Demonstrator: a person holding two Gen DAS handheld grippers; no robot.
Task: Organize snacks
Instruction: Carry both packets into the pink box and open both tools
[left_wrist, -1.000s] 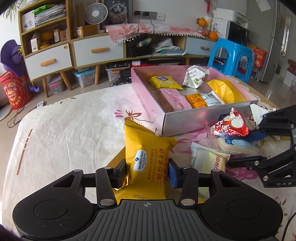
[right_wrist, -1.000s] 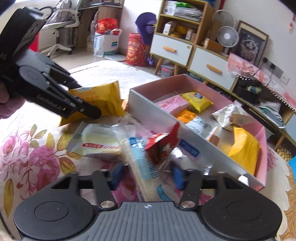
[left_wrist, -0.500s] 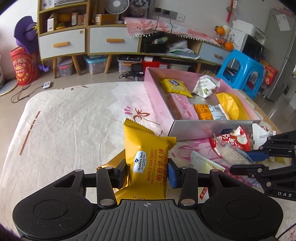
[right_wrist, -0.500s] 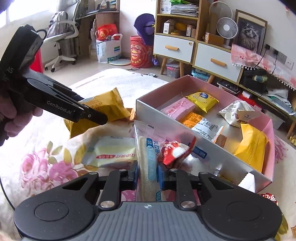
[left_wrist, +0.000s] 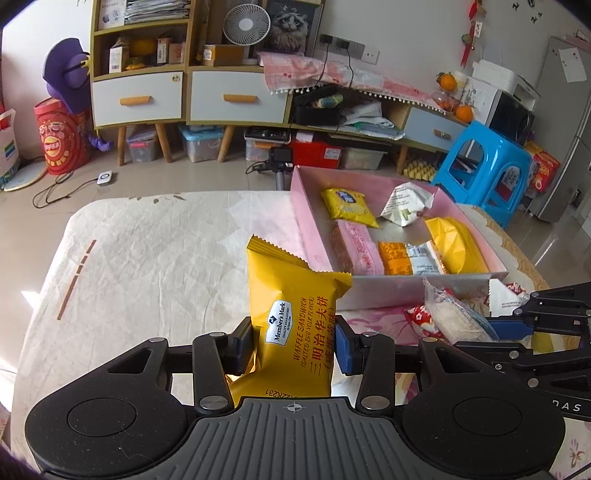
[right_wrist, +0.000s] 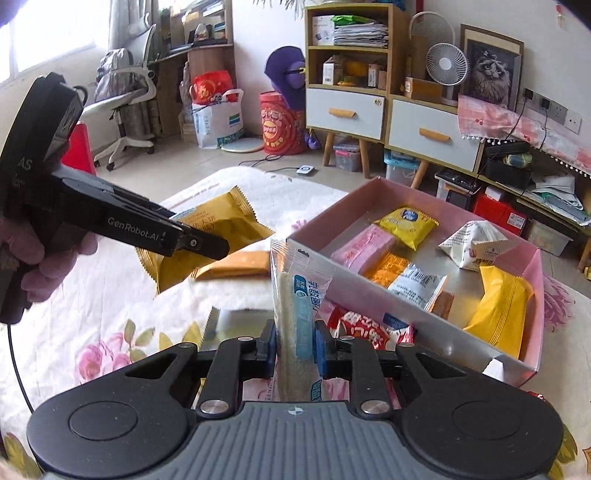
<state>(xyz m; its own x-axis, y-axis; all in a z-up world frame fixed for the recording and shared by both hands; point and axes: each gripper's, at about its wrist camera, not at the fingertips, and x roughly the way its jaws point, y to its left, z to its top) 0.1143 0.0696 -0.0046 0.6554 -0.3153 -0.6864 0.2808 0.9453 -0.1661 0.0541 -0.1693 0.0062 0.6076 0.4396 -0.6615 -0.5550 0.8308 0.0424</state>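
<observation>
My left gripper (left_wrist: 293, 345) is shut on a yellow waffle sandwich packet (left_wrist: 291, 317) and holds it upright above the table, left of the pink box (left_wrist: 417, 288). My right gripper (right_wrist: 295, 347) is shut on a clear rice cracker packet (right_wrist: 297, 295) with blue print, lifted near the box's (right_wrist: 306, 243) near corner. That packet also shows in the left wrist view (left_wrist: 454, 317). The box holds several snacks: a small yellow packet (left_wrist: 347, 206), a pink one (left_wrist: 358, 251), an orange one (left_wrist: 402, 258), a white one (left_wrist: 406, 203).
A red packet (right_wrist: 362, 328) and a pale packet (right_wrist: 236, 321) lie on the floral tablecloth by the box's front wall. An orange-brown packet (right_wrist: 236, 264) lies further left. Drawers, shelves and a blue stool (left_wrist: 484, 166) stand beyond the table.
My right gripper closed on the rice cracker packet and lifted it off the pile. My left gripper rose with the yellow packet still held.
</observation>
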